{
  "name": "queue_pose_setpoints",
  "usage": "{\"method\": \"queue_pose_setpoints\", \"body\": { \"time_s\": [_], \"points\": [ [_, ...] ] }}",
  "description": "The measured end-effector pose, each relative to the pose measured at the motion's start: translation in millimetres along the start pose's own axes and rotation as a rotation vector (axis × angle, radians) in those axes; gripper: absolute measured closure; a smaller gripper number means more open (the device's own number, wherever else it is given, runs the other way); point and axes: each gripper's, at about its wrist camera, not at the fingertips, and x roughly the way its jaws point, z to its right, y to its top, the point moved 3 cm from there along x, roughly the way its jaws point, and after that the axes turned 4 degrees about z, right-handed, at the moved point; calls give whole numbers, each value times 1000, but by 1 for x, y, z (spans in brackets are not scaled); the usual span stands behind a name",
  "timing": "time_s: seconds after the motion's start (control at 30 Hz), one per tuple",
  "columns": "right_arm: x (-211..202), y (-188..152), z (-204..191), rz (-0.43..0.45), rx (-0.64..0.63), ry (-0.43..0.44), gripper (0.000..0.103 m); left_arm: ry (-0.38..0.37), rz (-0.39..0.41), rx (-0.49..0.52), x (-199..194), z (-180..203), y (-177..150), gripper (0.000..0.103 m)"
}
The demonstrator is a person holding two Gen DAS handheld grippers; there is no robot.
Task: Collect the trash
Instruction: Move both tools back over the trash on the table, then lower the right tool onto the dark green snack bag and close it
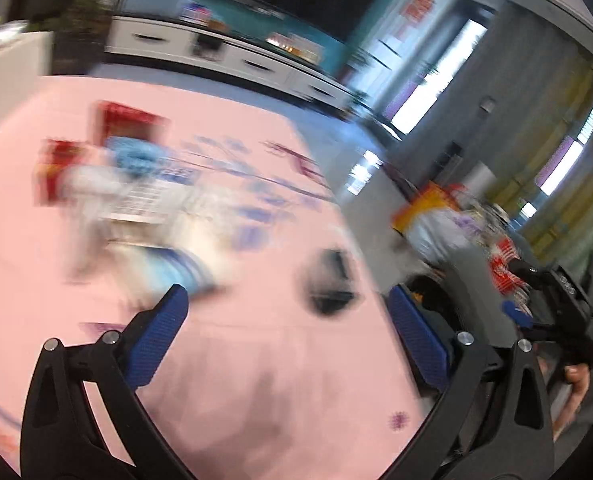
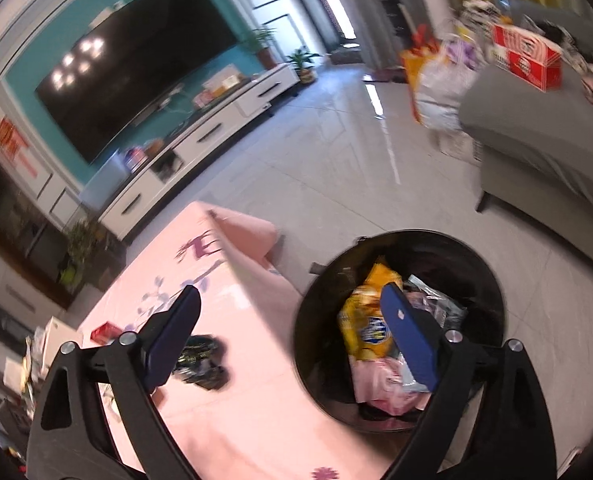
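Trash lay in two places. On the table [image 2: 232, 408], under its pink flowered cloth, a dark crumpled wrapper [image 2: 200, 360] sat near the edge facing the bin, and a red packet [image 2: 104, 332] lay toward the far side edge. In the left wrist view, badly smeared, a heap of red, white and blue litter [image 1: 136, 192] spread across the far part of the table, its separate pieces not to be told apart. The black bin [image 2: 400, 332] stood on the floor just beside the table's edge, holding a yellow snack bag [image 2: 370, 328], pink wrapping and clear plastic. The right gripper [image 2: 292, 300] hung above the table edge and bin, jaws wide, nothing between them. The left gripper [image 1: 292, 300] was spread wide over the cloth, empty too.
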Motion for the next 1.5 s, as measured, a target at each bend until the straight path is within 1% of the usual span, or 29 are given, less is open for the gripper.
{"method": "queue_pose_setpoints", "body": {
  "time_s": [0.1,0.17,0.23,0.3,0.4,0.47,0.53,0.63,0.77,0.83,0.9,0.97,1.13,1.27,1.5],
  "points": [
    [5,-6,-28,-1,-54,6,12,100,54,-22,-33,-51,7,3],
    [8,-13,-47,5,-93,11,12,170,70,-22,-47,-86,7,3],
    [9,-22,-67,27,-130,32,12,227,72,-49,-54,-115,4,3],
    [11,-30,-83,45,-160,47,12,233,80,-102,-60,-144,0,3],
    [17,-47,-113,93,-227,68,12,237,56,-183,-63,-169,-2,3],
    [22,-59,-129,123,-271,73,12,220,67,-186,-66,-172,-3,3],
    [29,-71,-142,131,-284,86,12,226,99,-178,-70,-173,1,3],
    [52,-95,-158,76,-312,101,12,250,109,-164,-73,-171,2,3],
    [71,-119,-172,50,-383,94,12,219,115,-147,-76,-165,1,3],
    [77,-129,-174,39,-372,92,12,215,120,-134,-77,-160,1,3],
    [80,-133,-174,51,-356,72,12,213,115,-115,-77,-157,1,3],
    [82,-138,-177,56,-366,62,12,213,111,-114,-77,-155,0,3],
    [87,-147,-178,41,-394,49,12,200,104,-146,-79,-159,0,3],
    [89,-150,-179,47,-410,32,12,198,113,-168,-81,-163,2,3],
    [94,-149,-177,-6,-415,34,12,203,115,-189,-81,-170,4,3]
  ]
}}
